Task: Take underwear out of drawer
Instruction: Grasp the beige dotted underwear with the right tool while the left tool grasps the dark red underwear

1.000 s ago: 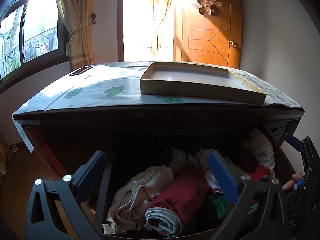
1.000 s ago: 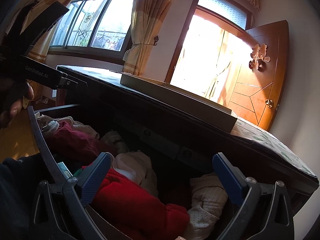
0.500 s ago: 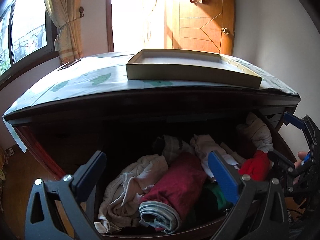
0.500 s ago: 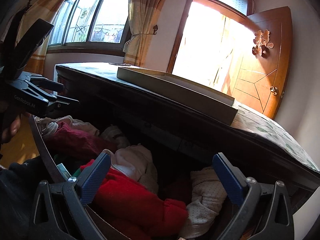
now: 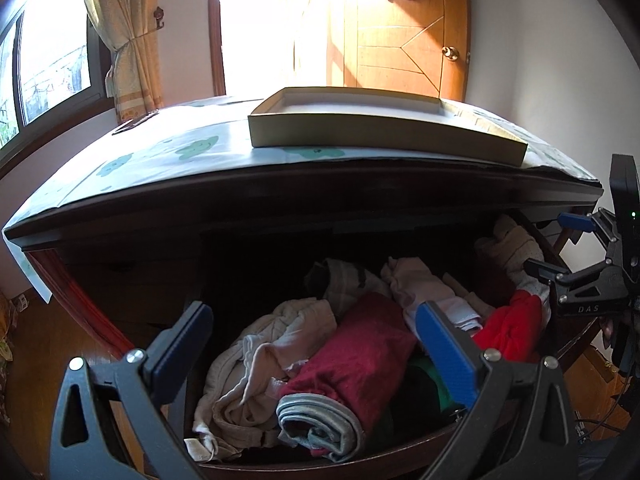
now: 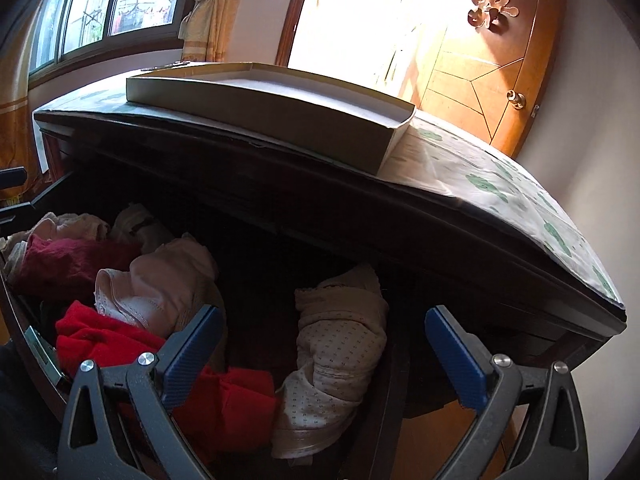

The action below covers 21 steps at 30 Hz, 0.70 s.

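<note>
The dark wooden drawer (image 5: 320,470) stands pulled out, stuffed with rolled clothes. My left gripper (image 5: 320,344) hangs open above a dark red roll (image 5: 360,360) and a cream garment (image 5: 256,364). At the drawer's right end, a cream dotted roll of underwear (image 6: 340,360) lies between the open fingers of my right gripper (image 6: 328,352), with a bright red garment (image 6: 132,340) and a pale pink piece (image 6: 160,284) to its left. In the left wrist view the right gripper (image 5: 580,256) shows at the far right, above the dotted roll (image 5: 516,248).
A shallow cardboard tray (image 5: 384,124) rests on the dresser top, which is covered with a cloth printed with green shapes (image 5: 160,156). Behind stand a wooden door (image 5: 400,28), a bright doorway and a curtained window (image 5: 52,64). Wooden floor lies on both sides.
Both grippers have risen and moved in over the drawer, so its contents show more fully. The right gripper has swung toward the right end, centring the dotted roll between its fingers.
</note>
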Available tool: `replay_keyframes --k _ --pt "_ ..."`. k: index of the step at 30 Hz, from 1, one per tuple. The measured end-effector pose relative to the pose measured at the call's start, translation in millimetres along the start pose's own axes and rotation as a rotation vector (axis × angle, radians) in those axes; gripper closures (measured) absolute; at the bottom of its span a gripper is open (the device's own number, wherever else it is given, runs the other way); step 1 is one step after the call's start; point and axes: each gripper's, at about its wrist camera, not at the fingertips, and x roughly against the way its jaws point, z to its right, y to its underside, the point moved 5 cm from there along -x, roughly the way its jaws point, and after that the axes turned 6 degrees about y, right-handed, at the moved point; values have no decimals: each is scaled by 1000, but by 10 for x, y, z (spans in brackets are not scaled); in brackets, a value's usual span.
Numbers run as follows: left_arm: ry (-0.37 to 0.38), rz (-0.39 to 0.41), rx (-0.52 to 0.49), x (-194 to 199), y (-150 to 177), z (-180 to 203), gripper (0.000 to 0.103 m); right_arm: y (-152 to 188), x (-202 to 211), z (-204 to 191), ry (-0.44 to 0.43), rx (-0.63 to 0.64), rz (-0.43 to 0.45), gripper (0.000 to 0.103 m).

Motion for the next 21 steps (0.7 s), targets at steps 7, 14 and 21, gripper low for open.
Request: replay_keyframes --k 7,14,21 --pt "5 -14 -2 -23 17 11 0 52 -142 8 -65 47 -132 24" --pt "17 -28 -16 -43 28 44 0 113 -247 6 -74 83 -208 34" --pt "31 -38 -19 -47 38 55 0 189 -354 19 -102 118 -297 39"
